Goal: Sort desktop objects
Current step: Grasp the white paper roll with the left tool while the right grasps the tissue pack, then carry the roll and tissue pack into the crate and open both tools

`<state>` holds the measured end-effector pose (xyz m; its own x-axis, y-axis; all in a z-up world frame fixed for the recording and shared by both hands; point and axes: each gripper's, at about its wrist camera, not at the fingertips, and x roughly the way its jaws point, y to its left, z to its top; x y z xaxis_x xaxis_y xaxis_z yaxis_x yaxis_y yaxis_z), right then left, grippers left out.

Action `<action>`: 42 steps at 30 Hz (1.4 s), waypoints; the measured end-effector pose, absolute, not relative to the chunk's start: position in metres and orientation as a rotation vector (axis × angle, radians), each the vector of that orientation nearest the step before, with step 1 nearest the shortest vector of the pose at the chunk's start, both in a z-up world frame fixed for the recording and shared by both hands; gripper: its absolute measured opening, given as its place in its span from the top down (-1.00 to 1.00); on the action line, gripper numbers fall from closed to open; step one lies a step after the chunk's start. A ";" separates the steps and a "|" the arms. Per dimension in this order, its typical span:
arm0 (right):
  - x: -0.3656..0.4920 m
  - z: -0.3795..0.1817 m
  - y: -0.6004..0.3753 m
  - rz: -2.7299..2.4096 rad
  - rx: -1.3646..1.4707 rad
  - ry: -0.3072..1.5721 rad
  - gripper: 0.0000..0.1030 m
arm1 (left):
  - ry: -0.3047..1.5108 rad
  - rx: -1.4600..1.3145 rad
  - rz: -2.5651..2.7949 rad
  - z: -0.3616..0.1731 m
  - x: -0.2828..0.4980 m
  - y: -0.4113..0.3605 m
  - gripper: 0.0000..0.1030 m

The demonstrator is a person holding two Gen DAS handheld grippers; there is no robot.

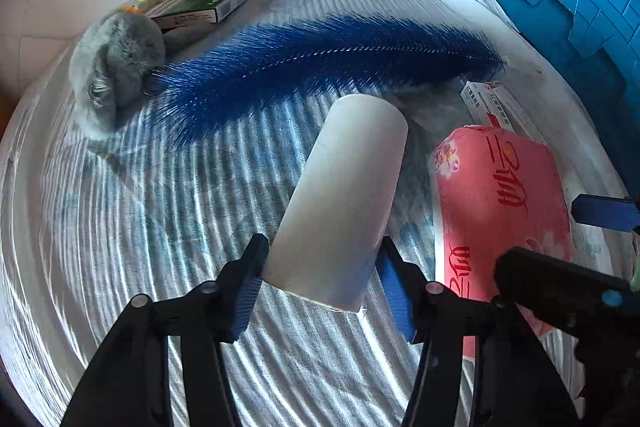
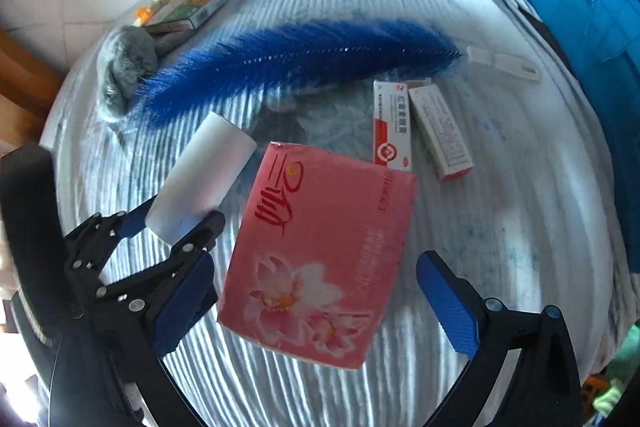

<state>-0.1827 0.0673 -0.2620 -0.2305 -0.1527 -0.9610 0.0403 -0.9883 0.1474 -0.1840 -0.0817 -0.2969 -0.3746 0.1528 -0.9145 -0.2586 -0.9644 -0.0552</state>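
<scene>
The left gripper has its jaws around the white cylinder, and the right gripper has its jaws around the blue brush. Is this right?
Not quite. In the right wrist view the right gripper straddles the pink tissue pack, not the blue brush. The left gripper and white cylinder part is correct.

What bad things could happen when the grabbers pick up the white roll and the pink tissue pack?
The left gripper pinches the white roll only near one end, so it might tip or slip. The right gripper stands open around the pink tissue pack, a soft pack that could squash or twist. Both grippers are close together and could bump.
</scene>
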 end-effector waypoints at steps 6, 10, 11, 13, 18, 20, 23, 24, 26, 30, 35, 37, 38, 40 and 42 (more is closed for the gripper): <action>-0.189 -0.275 0.058 -2.357 1.915 -0.076 -0.69 | 0.077 -1.579 2.413 -0.296 -0.177 -0.085 0.01; -0.180 -0.257 0.056 -2.388 1.830 0.006 -0.65 | 0.064 -1.518 2.477 -0.273 -0.166 -0.087 0.03; -0.177 -0.249 0.057 -2.400 1.798 0.015 -0.65 | 0.061 -1.493 2.500 -0.264 -0.164 -0.088 0.05; -0.171 -0.231 0.060 -2.434 1.728 0.031 -0.65 | 0.049 -1.434 2.546 -0.242 -0.159 -0.088 0.10; -0.161 -0.179 0.068 -2.553 1.507 0.065 -0.65 | 0.052 -1.279 2.663 -0.192 -0.143 -0.080 0.10; -0.153 -0.157 0.075 -2.600 1.413 0.071 -0.65 | 0.047 -1.221 2.703 -0.175 -0.137 -0.072 0.10; -0.141 -0.125 0.092 -2.675 1.282 0.070 -0.65 | 0.044 -1.120 2.749 -0.147 -0.129 -0.061 0.10; -0.138 -0.115 0.098 -2.695 1.247 0.066 -0.65 | 0.049 -1.090 2.761 -0.138 -0.125 -0.055 0.10; -0.131 -0.096 0.113 -2.739 1.181 0.061 -0.65 | 0.050 -1.023 2.779 -0.122 -0.121 -0.042 0.10; -0.118 -0.061 0.153 -2.822 1.054 0.043 -0.65 | 0.059 -0.902 2.789 -0.087 -0.115 -0.006 0.10; -0.102 -0.013 0.212 -2.942 0.876 0.019 -0.65 | 0.062 -0.734 2.771 -0.037 -0.117 0.062 0.10; -0.098 0.005 0.240 -2.986 0.821 0.003 -0.64 | 0.065 -0.670 2.757 -0.015 -0.118 0.096 0.10; -0.097 0.015 0.258 -3.013 0.793 -0.007 -0.65 | 0.065 -0.635 2.748 -0.004 -0.119 0.114 0.10; -0.095 0.032 0.290 -3.057 0.744 -0.022 -0.65 | 0.054 -0.589 2.706 0.017 -0.121 0.150 0.10; -0.093 0.050 0.326 -3.108 0.692 -0.036 -0.65 | 0.033 -0.548 2.672 0.036 -0.124 0.185 0.10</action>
